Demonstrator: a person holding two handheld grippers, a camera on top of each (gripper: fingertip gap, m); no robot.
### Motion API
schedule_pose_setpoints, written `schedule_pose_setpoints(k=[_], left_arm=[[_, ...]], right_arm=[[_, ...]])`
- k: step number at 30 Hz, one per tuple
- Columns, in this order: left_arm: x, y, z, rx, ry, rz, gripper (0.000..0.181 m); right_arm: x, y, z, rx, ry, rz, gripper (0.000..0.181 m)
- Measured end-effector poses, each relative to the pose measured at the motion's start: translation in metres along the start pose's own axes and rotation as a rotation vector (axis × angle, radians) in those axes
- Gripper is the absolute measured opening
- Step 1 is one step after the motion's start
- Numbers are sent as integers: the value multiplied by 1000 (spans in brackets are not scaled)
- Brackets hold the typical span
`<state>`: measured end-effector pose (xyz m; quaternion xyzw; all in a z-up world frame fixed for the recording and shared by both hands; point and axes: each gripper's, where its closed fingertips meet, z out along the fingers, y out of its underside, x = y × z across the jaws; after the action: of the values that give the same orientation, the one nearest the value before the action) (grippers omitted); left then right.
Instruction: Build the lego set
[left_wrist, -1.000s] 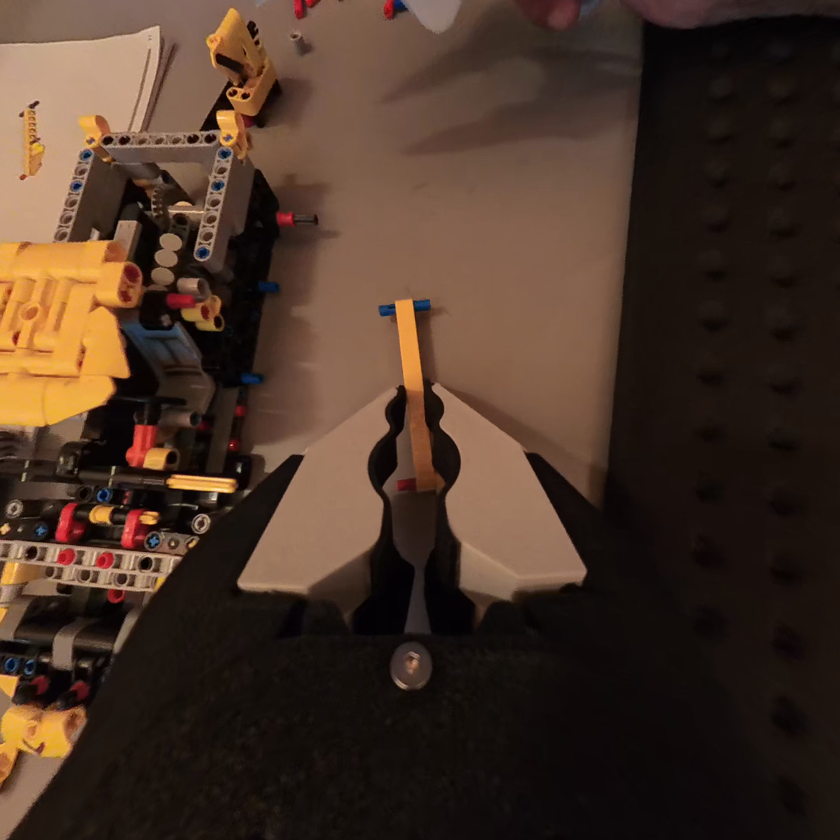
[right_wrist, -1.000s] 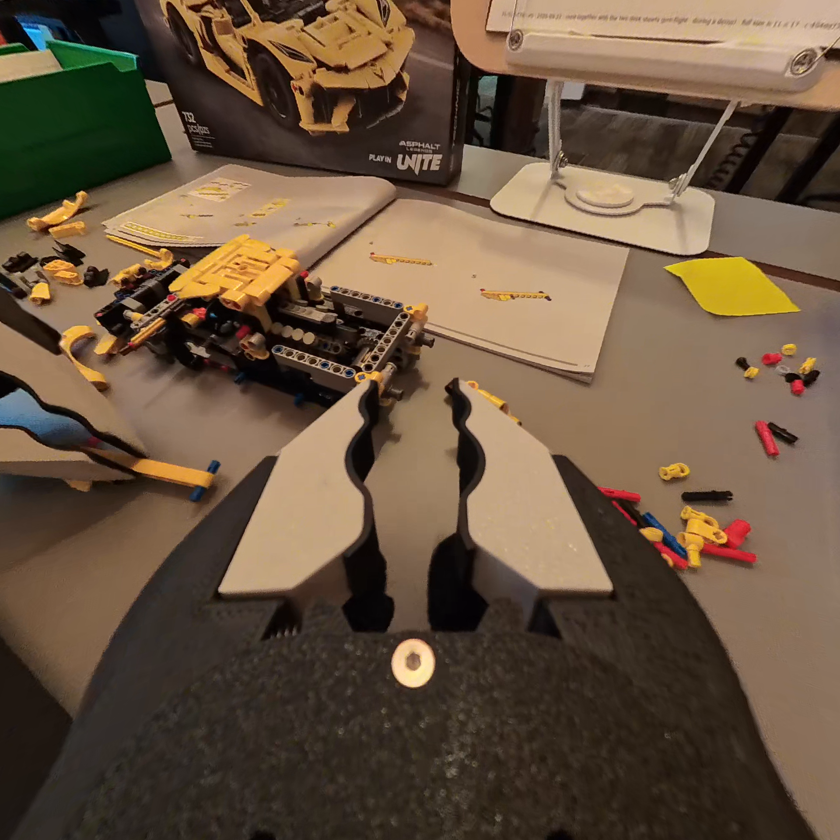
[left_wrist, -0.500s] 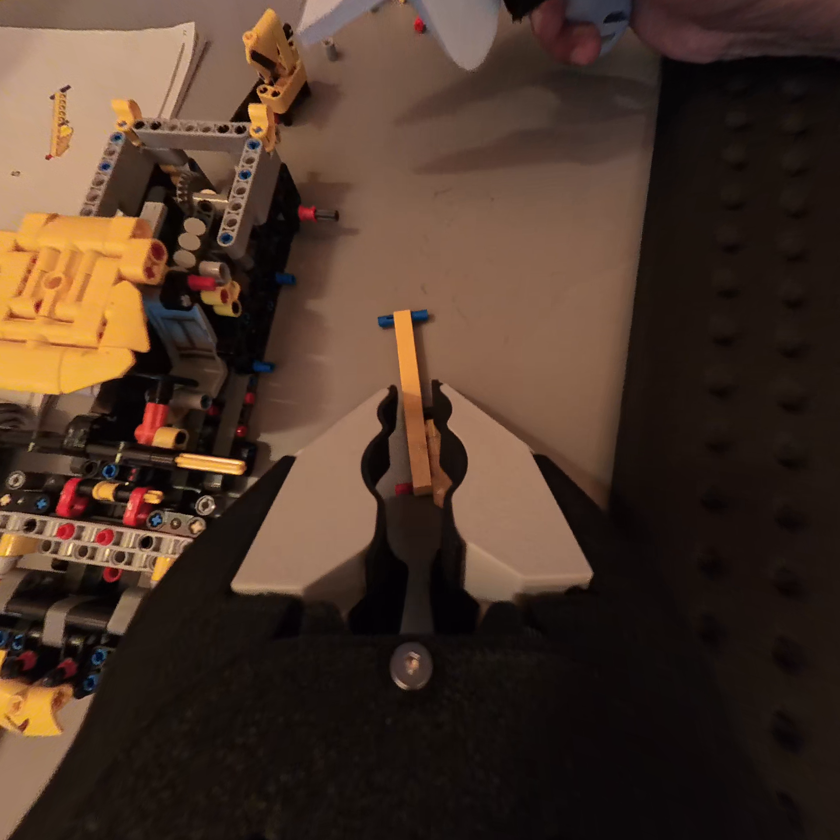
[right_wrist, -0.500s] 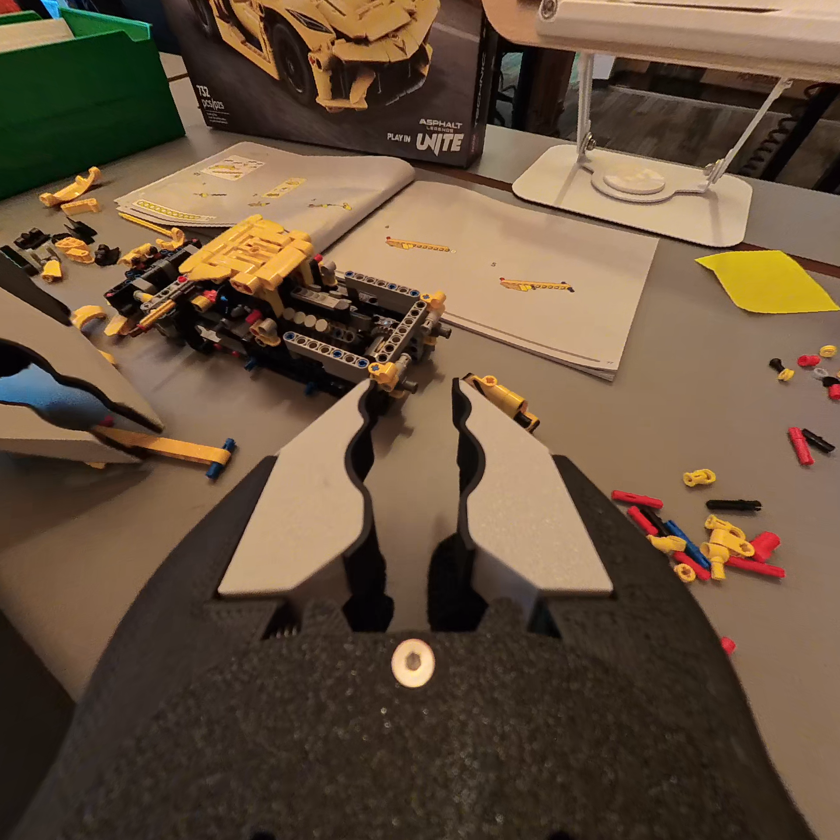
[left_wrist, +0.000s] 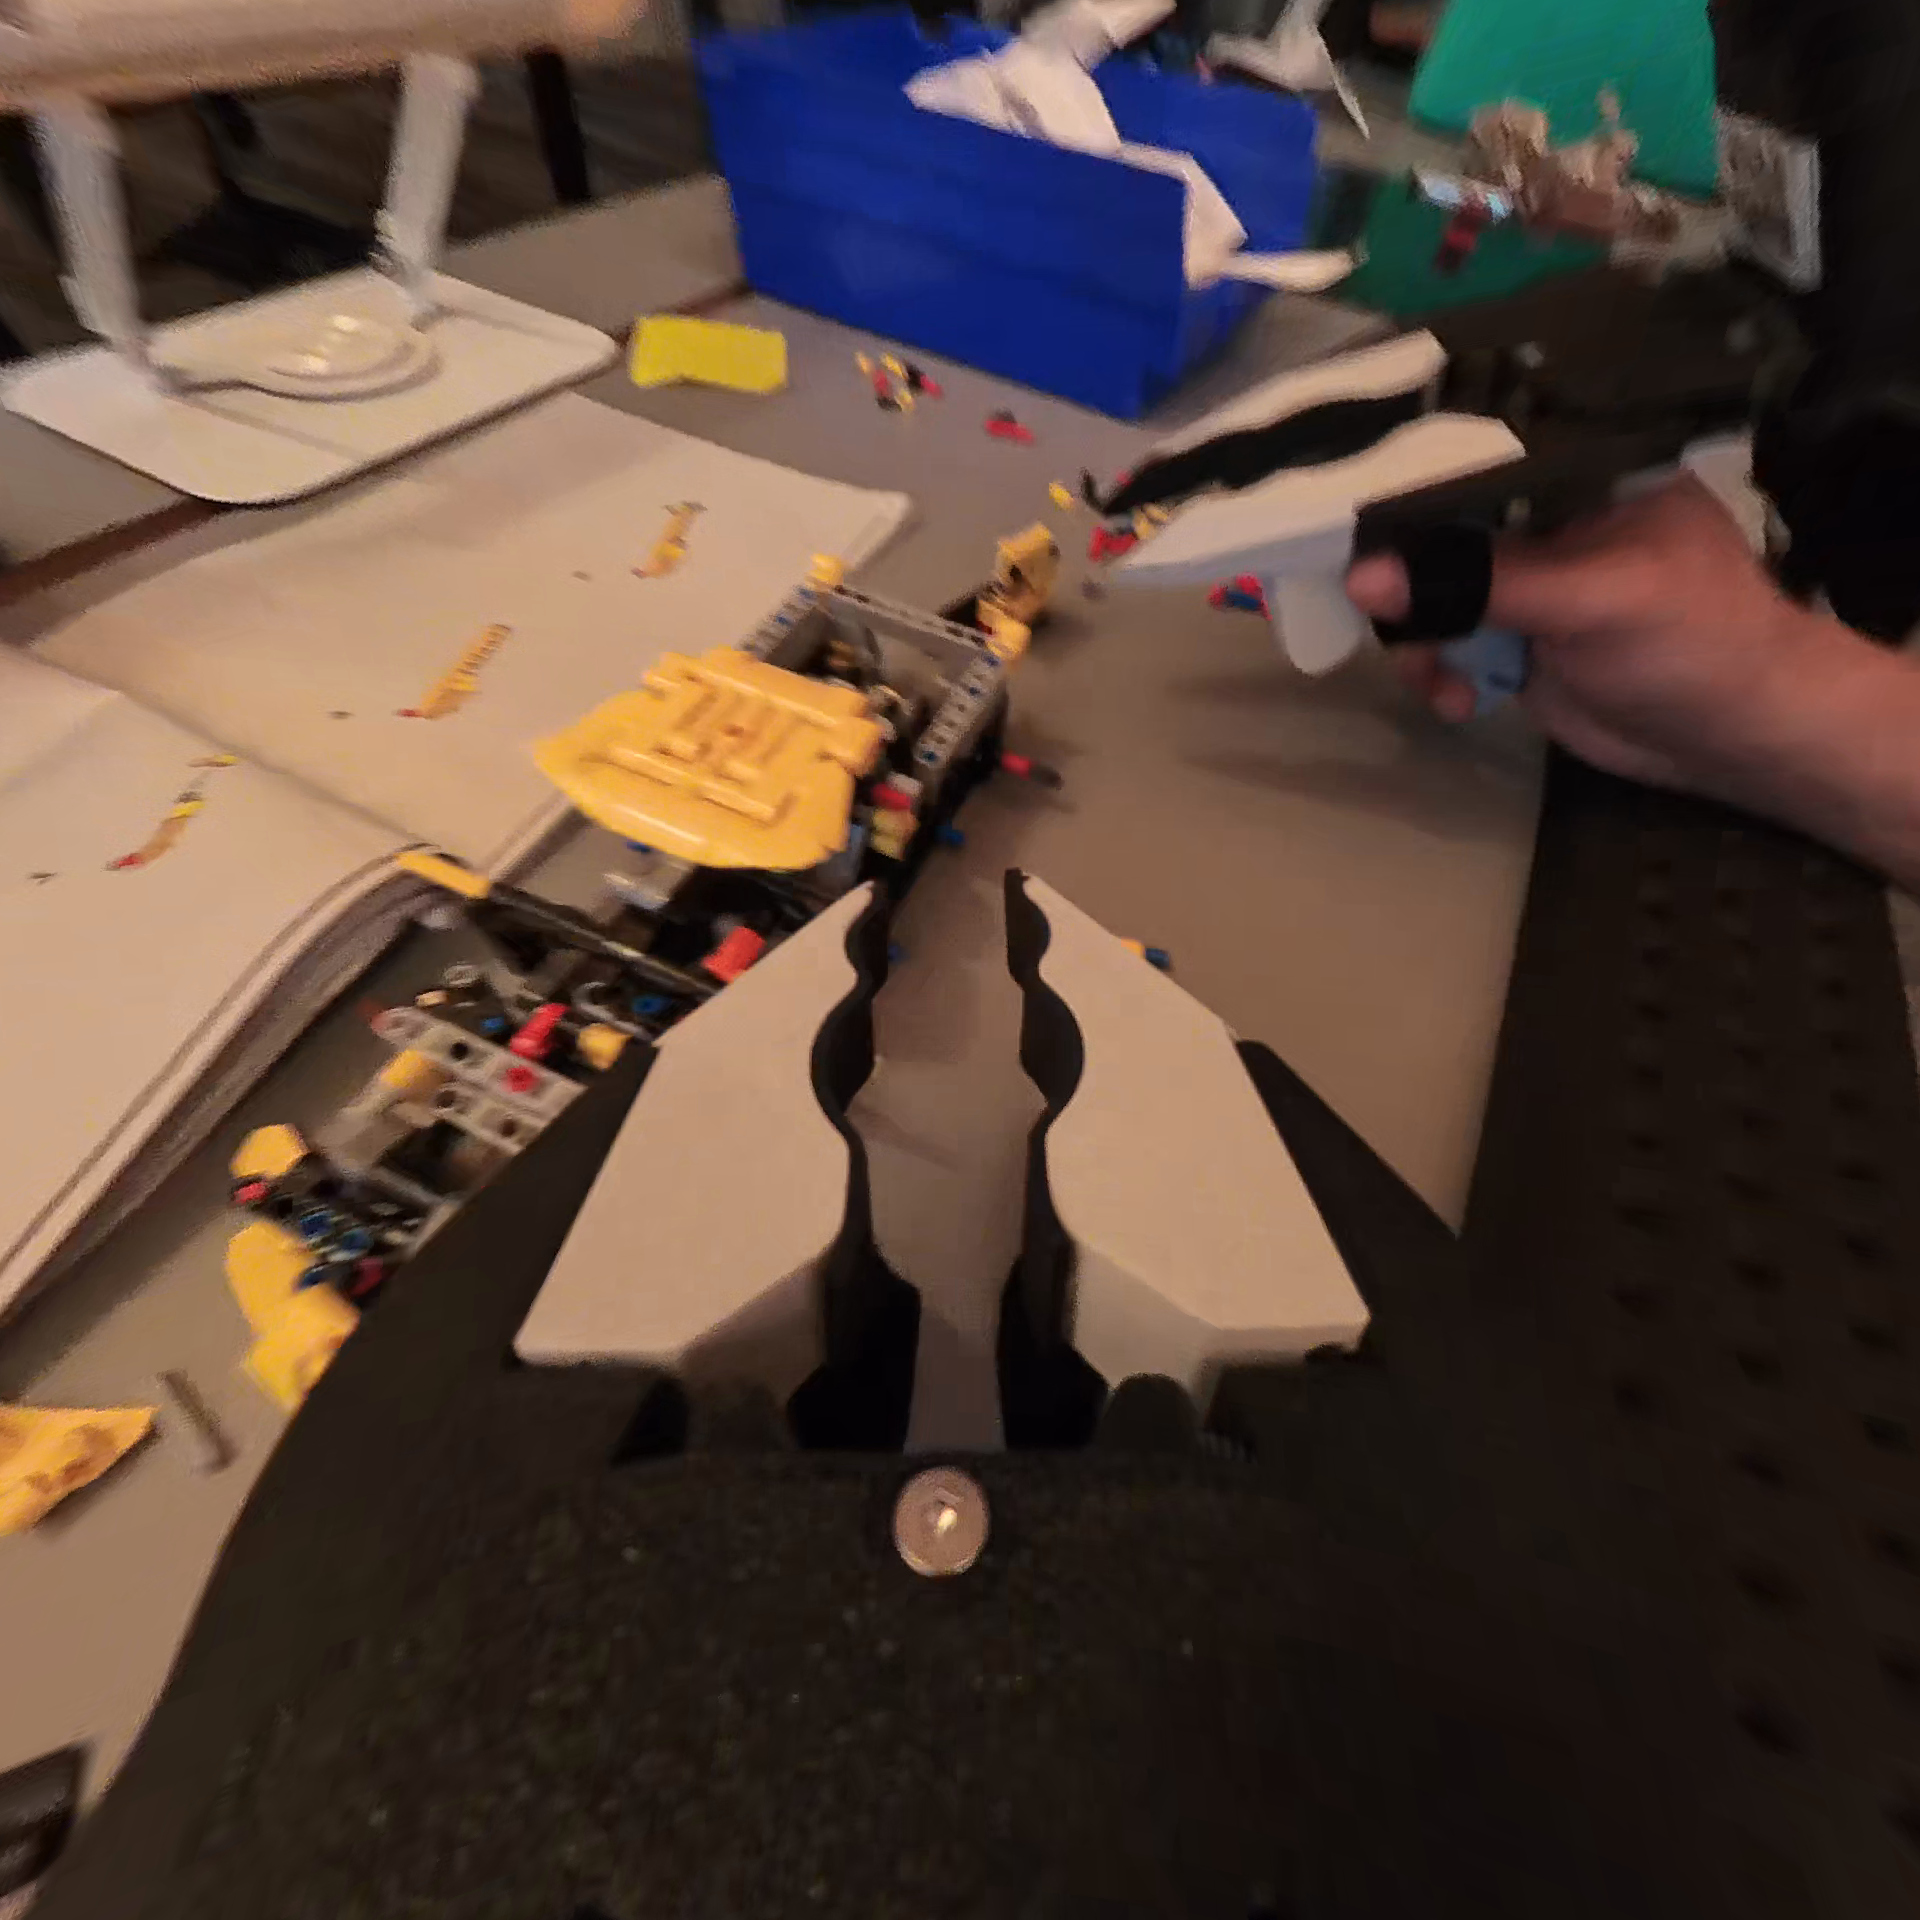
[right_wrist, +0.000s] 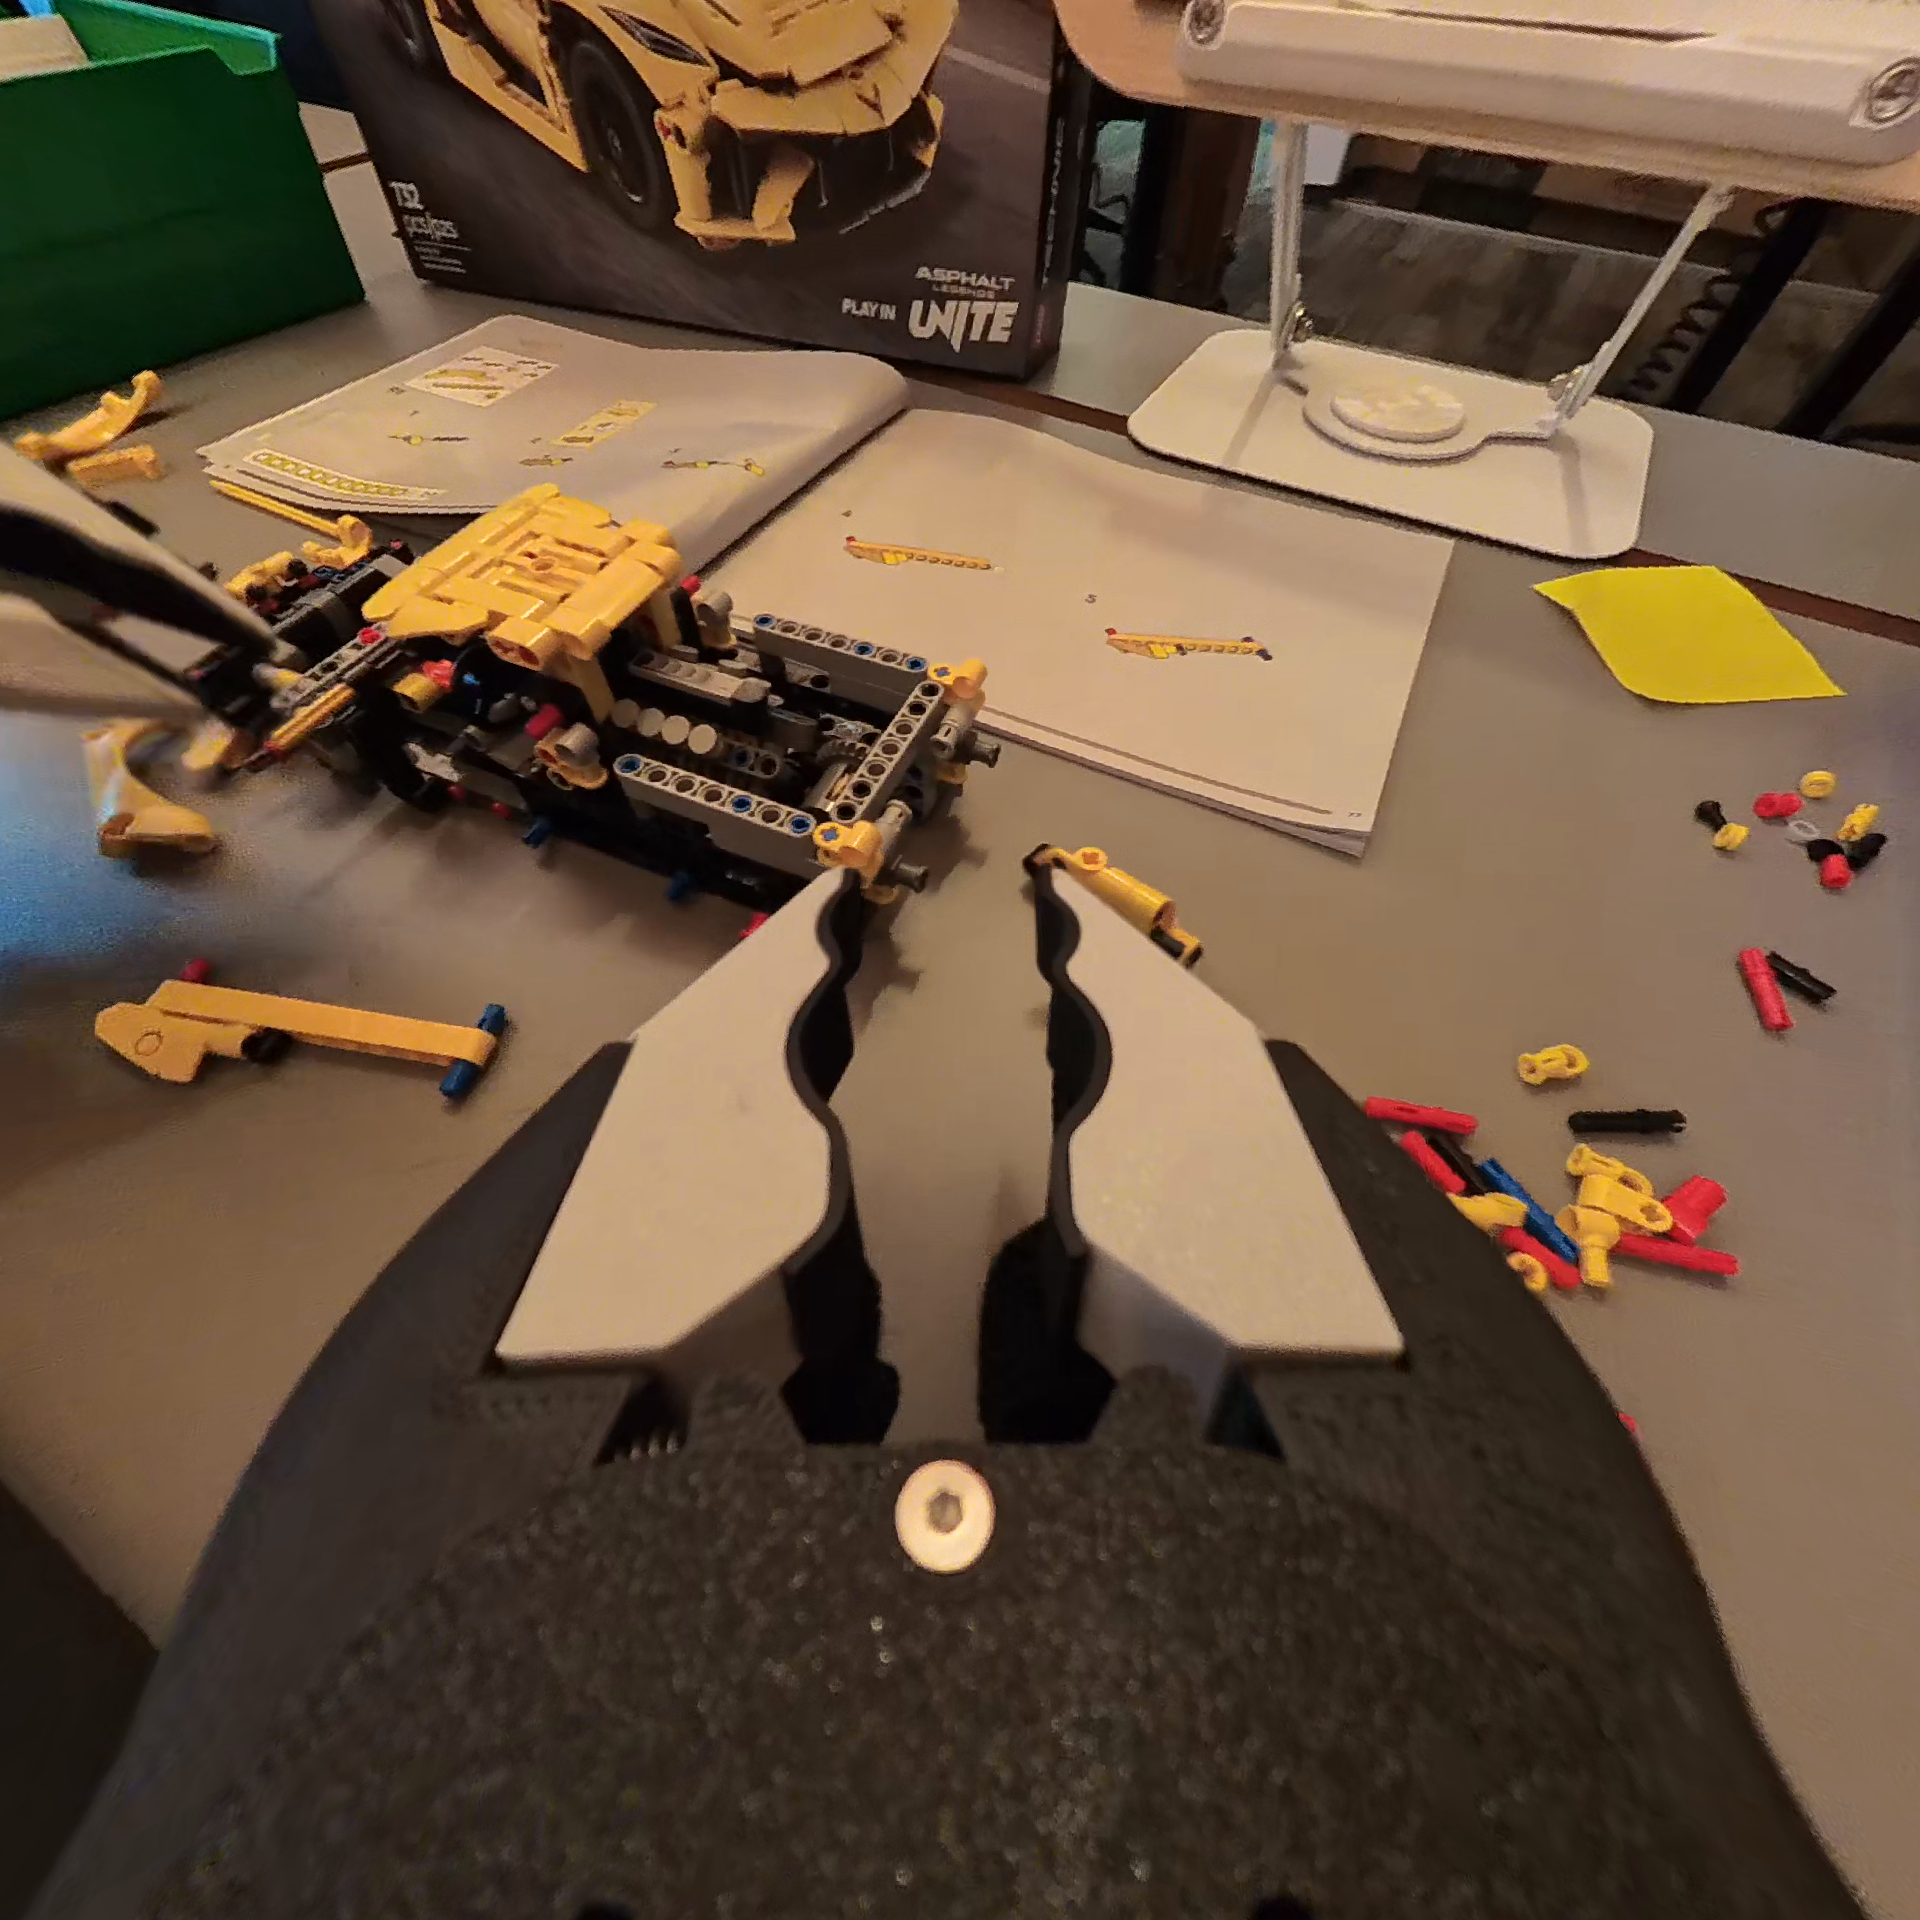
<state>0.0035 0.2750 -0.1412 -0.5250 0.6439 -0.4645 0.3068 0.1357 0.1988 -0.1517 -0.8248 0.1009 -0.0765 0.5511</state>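
Left wrist view is blurry: the left gripper (left_wrist: 940, 904) is sitting empty, jaws apart, right beside the half-built car (left_wrist: 790, 790), with the right gripper (left_wrist: 1101, 520) hovering beyond it.

Right wrist view: right gripper (right_wrist: 940, 878) is also holding nothing, jaws apart, while the yellow beam subassembly (right_wrist: 301, 1029) is lying loose on the tabletop (right_wrist: 1455, 935) near the car. I'm guessing it's between steps; next is regrabbing that beam and lining up its pins.

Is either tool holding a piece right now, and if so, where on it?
Nothing is held. The left tool and right tool are both open and empty. The yellow beam with the blue pin lies on the table.
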Motion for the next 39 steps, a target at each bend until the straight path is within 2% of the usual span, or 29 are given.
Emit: schedule_pose_setpoints(k=[5, 9, 12, 16, 21, 24, 26, 31, 39], left_arm=[[-25, -31, -23, 174, -85, -36, 21], [-31, -64, -24, 218, -96, 70, 21], [-23, -104, -5, 218, 11, 201, 19], [-19, -122, 55, 1, 165, 245, 27], [-28, -103, 158, -259, 233, 422, 29], [-34, -69, 210, -469, 292, 456, 43], [-39, -56, 232, -542, 298, 476, 52], [-44, -59, 259, -506, 263, 533, 52], [-41, -53, 268, -513, 300, 508, 52]], right_arm=[[10, -4, -5, 29, 50, 21, 36], [11, -2, -5, 20, 65, 23, 36], [10, -3, -4, 24, 56, 20, 35], [11, -3, -5, 34, 28, 53, 35], [7, -5, -6, 51, -7, 71, 35], [4, -5, -5, 54, -34, 81, 34], [3, -7, -7, 64, -52, 89, 34], [2, -9, -6, 79, -92, 131, 33], [0, -10, -6, 87, -132, 174, 33]])
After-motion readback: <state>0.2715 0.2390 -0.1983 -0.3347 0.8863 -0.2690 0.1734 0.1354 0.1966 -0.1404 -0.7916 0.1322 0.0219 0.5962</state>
